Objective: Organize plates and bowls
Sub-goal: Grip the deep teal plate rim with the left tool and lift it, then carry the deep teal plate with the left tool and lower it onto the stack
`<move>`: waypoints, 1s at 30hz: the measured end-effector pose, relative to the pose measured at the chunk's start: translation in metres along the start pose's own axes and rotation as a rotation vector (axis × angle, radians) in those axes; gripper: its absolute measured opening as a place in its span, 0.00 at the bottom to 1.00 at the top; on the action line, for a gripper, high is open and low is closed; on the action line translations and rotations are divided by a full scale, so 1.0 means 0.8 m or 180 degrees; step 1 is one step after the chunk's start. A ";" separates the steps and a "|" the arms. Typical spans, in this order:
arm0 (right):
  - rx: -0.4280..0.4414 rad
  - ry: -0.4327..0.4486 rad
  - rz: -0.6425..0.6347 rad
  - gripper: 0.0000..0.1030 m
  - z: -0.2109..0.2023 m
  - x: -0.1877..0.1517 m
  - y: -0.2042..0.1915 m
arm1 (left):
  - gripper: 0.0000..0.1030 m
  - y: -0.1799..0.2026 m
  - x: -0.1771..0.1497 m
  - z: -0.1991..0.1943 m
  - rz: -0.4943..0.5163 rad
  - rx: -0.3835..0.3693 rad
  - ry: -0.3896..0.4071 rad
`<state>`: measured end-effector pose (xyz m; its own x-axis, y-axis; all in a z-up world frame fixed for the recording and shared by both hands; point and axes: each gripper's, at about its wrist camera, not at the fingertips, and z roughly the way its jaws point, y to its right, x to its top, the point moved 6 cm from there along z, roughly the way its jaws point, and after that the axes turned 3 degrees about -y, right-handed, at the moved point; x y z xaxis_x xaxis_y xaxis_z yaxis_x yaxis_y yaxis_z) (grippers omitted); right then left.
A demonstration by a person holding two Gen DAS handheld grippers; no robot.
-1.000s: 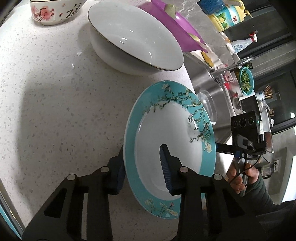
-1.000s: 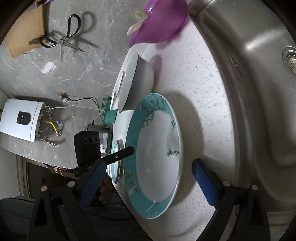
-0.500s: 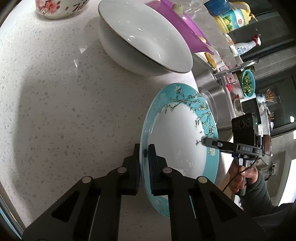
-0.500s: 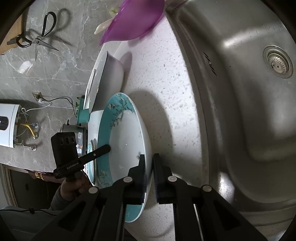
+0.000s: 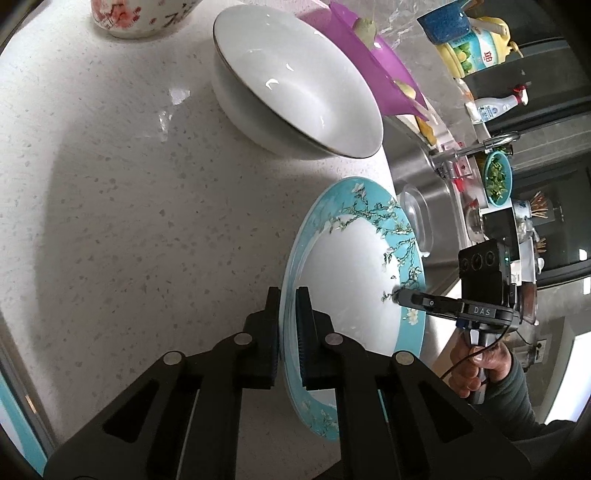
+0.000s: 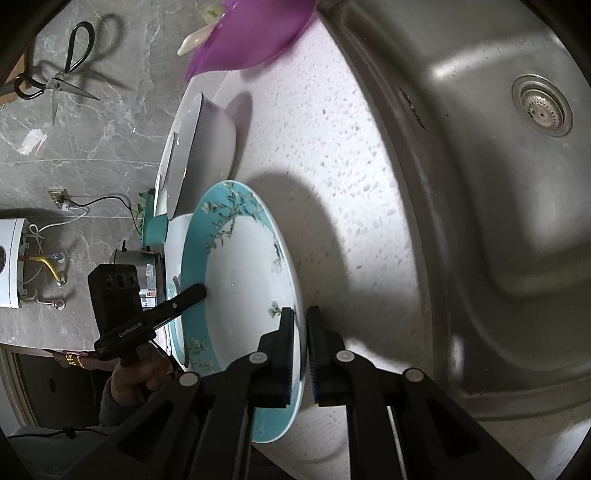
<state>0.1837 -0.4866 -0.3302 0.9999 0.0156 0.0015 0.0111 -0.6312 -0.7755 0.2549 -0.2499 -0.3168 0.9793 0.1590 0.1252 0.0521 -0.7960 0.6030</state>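
A teal-rimmed plate (image 5: 351, 273) with a blossom pattern is held between both grippers above the speckled white counter (image 5: 110, 184). My left gripper (image 5: 287, 295) is shut on its near rim. At the opposite rim the right gripper (image 5: 397, 295) clamps the plate too. In the right wrist view the same plate (image 6: 240, 273) stands tilted, with my right gripper (image 6: 301, 314) shut on its edge and the left gripper (image 6: 201, 290) pinching the far side. A large white bowl (image 5: 295, 81) sits on the counter beyond the plate.
A purple colander (image 5: 369, 62) lies by the white bowl. A floral bowl (image 5: 140, 18) stands at the far left. The steel sink (image 6: 480, 184) with its drain (image 6: 542, 105) lies right of the counter. Scissors (image 6: 59, 77) hang on the grey wall.
Both grippers went from open around the plate's rims to shut on them. The plate has tilted up off the counter.
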 end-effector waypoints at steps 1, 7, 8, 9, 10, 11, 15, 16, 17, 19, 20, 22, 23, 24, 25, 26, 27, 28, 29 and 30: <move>0.0005 0.0000 0.0007 0.10 -0.001 0.000 -0.002 | 0.06 0.000 0.001 -0.002 0.0000 0.0001 0.0006; 0.0020 0.0016 -0.0030 0.10 -0.005 -0.004 -0.029 | 0.06 -0.004 0.003 -0.020 -0.0016 -0.0018 0.0062; 0.0016 0.0016 -0.0033 0.10 -0.005 -0.005 -0.034 | 0.06 -0.004 0.002 -0.025 -0.0017 -0.0020 0.0072; 0.0006 0.0012 -0.0042 0.10 -0.005 -0.005 -0.039 | 0.06 -0.004 0.002 -0.031 -0.0023 -0.0028 0.0087; -0.0004 0.0006 -0.0055 0.11 -0.006 -0.006 -0.045 | 0.06 -0.004 0.002 -0.036 -0.0022 -0.0032 0.0098; -0.0009 0.0001 -0.0062 0.11 -0.005 -0.007 -0.051 | 0.06 -0.005 0.003 -0.044 -0.0028 -0.0036 0.0111; -0.0025 -0.0036 -0.0135 0.10 -0.003 -0.009 -0.084 | 0.06 -0.009 0.002 -0.078 -0.0060 -0.0057 0.0189; -0.0017 -0.0045 -0.0155 0.10 -0.002 -0.010 -0.093 | 0.06 -0.011 0.001 -0.087 -0.0068 -0.0059 0.0209; -0.0014 -0.0054 -0.0171 0.10 0.000 -0.011 -0.102 | 0.06 -0.013 0.000 -0.100 -0.0074 -0.0057 0.0244; -0.0021 -0.0081 -0.0238 0.11 0.005 -0.012 -0.125 | 0.06 -0.017 -0.001 -0.120 -0.0084 -0.0062 0.0302; -0.0019 -0.0097 -0.0264 0.11 0.009 -0.013 -0.135 | 0.06 -0.021 -0.002 -0.133 -0.0087 -0.0062 0.0338; -0.0020 -0.0142 -0.0343 0.11 0.018 -0.017 -0.160 | 0.06 -0.030 -0.003 -0.163 -0.0104 -0.0041 0.0425; -0.0014 -0.0163 -0.0373 0.11 0.023 -0.019 -0.170 | 0.06 -0.035 -0.002 -0.175 -0.0111 -0.0035 0.0458; -0.0006 -0.0189 -0.0405 0.11 0.029 -0.020 -0.182 | 0.06 -0.042 -0.003 -0.190 -0.0115 -0.0015 0.0500; 0.0000 -0.0224 -0.0452 0.11 0.039 -0.020 -0.197 | 0.06 -0.050 -0.005 -0.205 -0.0130 0.0007 0.0545; 0.0008 -0.0242 -0.0475 0.11 0.044 -0.019 -0.205 | 0.06 -0.056 -0.007 -0.217 -0.0145 0.0023 0.0574; 0.0027 -0.0271 -0.0513 0.12 0.052 -0.020 -0.217 | 0.06 -0.069 -0.009 -0.234 -0.0183 0.0052 0.0619; 0.0045 -0.0306 -0.0558 0.12 0.062 -0.020 -0.232 | 0.06 -0.079 -0.012 -0.246 -0.0213 0.0073 0.0647; 0.0055 -0.0334 -0.0597 0.12 0.070 -0.020 -0.242 | 0.06 -0.088 -0.014 -0.255 -0.0241 0.0090 0.0670; 0.0069 -0.0380 -0.0652 0.12 0.083 -0.020 -0.258 | 0.06 -0.103 -0.019 -0.268 -0.0287 0.0107 0.0697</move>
<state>0.1644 -0.3050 -0.2125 0.9684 0.2339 0.0866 0.2120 -0.5887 -0.7800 0.1937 -0.0615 -0.1990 0.9048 0.3502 0.2422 0.1475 -0.7913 0.5934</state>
